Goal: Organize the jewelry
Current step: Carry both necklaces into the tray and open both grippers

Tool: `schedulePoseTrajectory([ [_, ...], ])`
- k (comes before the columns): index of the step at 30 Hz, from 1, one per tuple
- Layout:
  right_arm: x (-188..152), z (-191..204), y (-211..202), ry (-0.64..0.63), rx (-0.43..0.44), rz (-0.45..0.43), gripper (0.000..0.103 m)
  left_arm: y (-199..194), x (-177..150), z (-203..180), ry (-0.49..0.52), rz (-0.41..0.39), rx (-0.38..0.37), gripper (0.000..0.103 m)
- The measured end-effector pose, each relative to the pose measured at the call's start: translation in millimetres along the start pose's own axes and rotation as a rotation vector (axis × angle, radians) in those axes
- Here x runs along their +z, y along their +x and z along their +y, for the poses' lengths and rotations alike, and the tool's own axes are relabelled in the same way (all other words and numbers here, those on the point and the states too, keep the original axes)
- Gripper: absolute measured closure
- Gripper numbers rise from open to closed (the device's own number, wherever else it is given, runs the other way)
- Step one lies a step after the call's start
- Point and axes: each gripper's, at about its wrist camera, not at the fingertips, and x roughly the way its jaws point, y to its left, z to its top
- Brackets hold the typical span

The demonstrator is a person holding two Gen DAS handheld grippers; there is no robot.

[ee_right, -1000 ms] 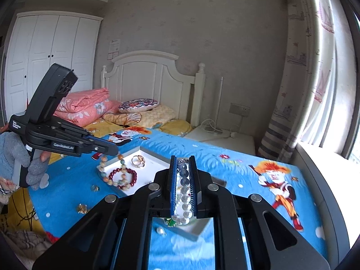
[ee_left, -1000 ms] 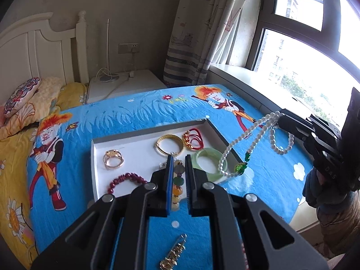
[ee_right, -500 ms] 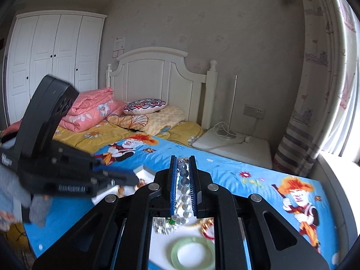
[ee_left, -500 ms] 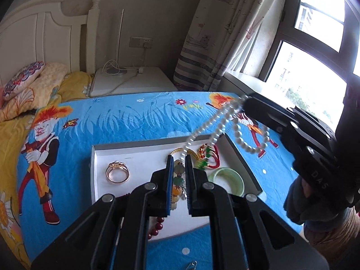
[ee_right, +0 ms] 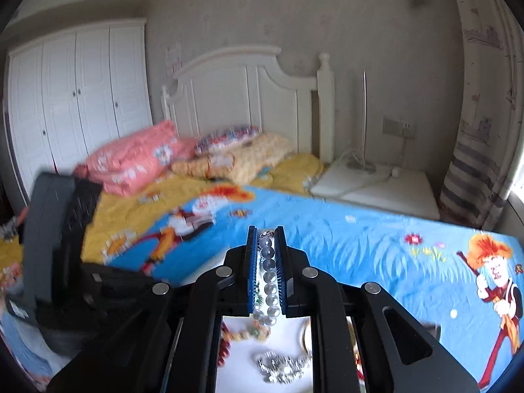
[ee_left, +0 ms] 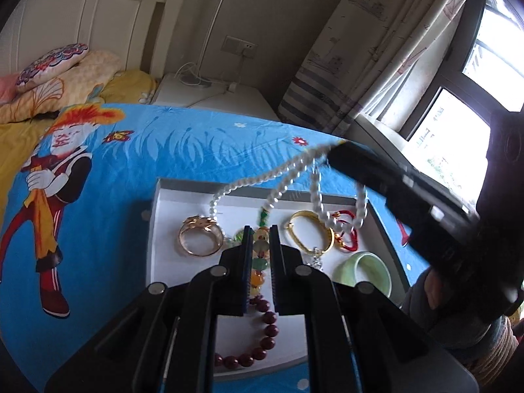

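I have carried both strands in over the white tray (ee_left: pixel 157 216) on the blue bedspread (ee_left: pixel 114 170); a second ago the pearls hung out to the right of it. My right gripper (ee_right: pixel 266 262) pinches the pearl necklace (ee_left: pixel 288 177), whose loops now dangle above the far half of the tray, over the gold bangle (ee_left: pixel 311 229) and beside the gold ring (ee_left: pixel 199 235). My left gripper (ee_left: pixel 260 252) is pressed tight on the multicoloured bead strand (ee_left: pixel 258 258), now low over the tray's middle, just above the dark red bracelet (ee_left: pixel 258 337). I judge both pieces are placed for lowering and letting go; the pearls could snag on the bangle.
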Motion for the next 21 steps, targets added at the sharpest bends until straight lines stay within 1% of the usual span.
schedulePoseTrajectory([
  [5,-27,-10,13,-0.026,-0.066,0.118,0.09,9,0,9,-0.015,0.009,0.036,0.094],
  [7,-34,-16,13,-0.018,-0.074,0.152,0.09,15,0,13,-0.021,0.023,0.055,0.094],
  [10,-41,-19,12,-0.056,-0.122,0.21,0.09,26,0,18,-0.022,0.053,0.078,0.094],
  [14,-55,-28,5,-0.047,-0.123,0.252,0.09,32,-4,19,-0.015,0.071,0.077,0.093],
  [16,-63,-30,2,-0.054,-0.109,0.267,0.09,34,-4,18,-0.012,0.073,0.082,0.089],
  [17,-67,-31,3,-0.056,-0.1,0.285,0.09,35,-4,18,-0.013,0.074,0.083,0.081],
  [18,-70,-33,5,-0.055,-0.094,0.297,0.089,35,-4,18,-0.016,0.073,0.084,0.067],
  [19,-72,-34,5,-0.05,-0.091,0.302,0.088,35,-4,17,-0.019,0.066,0.088,0.06],
  [20,-74,-36,6,-0.042,-0.092,0.309,0.088,33,-4,17,-0.02,0.058,0.092,0.049],
  [21,-74,-37,7,-0.027,-0.084,0.316,0.08,32,-4,16,-0.019,0.053,0.096,0.042],
])
